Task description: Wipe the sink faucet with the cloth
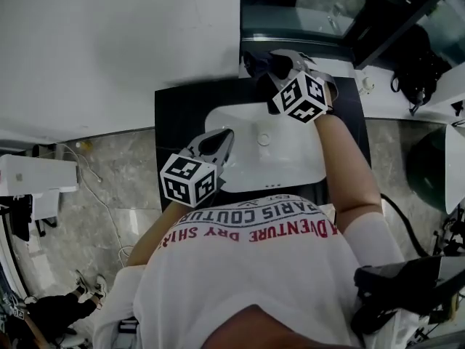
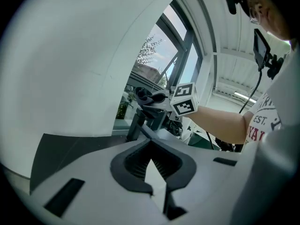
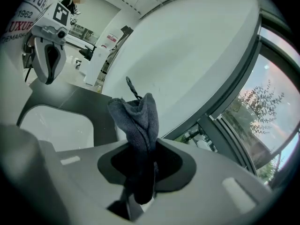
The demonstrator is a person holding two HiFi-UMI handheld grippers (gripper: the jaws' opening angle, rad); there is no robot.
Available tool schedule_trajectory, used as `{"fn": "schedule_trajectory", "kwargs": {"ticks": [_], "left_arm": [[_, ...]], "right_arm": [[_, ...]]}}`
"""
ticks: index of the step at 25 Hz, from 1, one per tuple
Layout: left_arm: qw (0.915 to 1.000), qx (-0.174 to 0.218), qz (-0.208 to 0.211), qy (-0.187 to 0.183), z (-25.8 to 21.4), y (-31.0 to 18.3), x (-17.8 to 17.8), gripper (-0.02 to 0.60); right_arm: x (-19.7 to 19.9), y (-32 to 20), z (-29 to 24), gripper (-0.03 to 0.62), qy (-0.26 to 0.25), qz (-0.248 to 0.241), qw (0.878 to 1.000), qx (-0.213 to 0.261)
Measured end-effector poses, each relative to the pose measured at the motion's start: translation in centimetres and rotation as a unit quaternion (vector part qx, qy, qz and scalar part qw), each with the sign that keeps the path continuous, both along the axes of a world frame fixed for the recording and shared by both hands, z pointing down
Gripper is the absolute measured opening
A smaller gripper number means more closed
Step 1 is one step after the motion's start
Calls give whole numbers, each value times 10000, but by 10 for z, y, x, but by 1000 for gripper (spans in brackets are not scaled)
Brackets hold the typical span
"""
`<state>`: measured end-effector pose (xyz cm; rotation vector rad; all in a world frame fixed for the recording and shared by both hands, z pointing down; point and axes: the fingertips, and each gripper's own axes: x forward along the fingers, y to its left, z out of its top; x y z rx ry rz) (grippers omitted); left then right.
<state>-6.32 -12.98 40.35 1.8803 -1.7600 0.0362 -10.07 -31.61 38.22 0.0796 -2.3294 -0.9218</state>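
Wiping step judged just starting: right gripper (image 3: 140, 170), clamped on the bunched grey cloth (image 3: 136, 118), hovered at the dark faucet (image 2: 135, 125) behind the white sink (image 1: 240, 126) (contact unclear), while left gripper (image 2: 151, 162) idled, tips together on nothing; next likely needed firm cloth-to-faucet rubbing.

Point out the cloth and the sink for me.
cloth (image 3: 140, 121), right gripper view, on its bunched grey middle.
sink (image 1: 287, 162), head view, on the bare white basin floor.
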Motion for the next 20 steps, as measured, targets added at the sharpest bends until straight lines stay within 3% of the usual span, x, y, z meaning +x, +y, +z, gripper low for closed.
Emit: {"fn": "schedule_trajectory", "kwargs": {"ticks": [11, 20], "left_arm": [[9996, -19, -292, -8, 2, -1, -20, 2], [9998, -65, -194, -8, 5, -10, -10, 0]], "right_arm": [[-19, -7, 17, 80, 317, -104, 9990, -303], [15, 25, 16, 80, 193, -231, 9977, -613]]}}
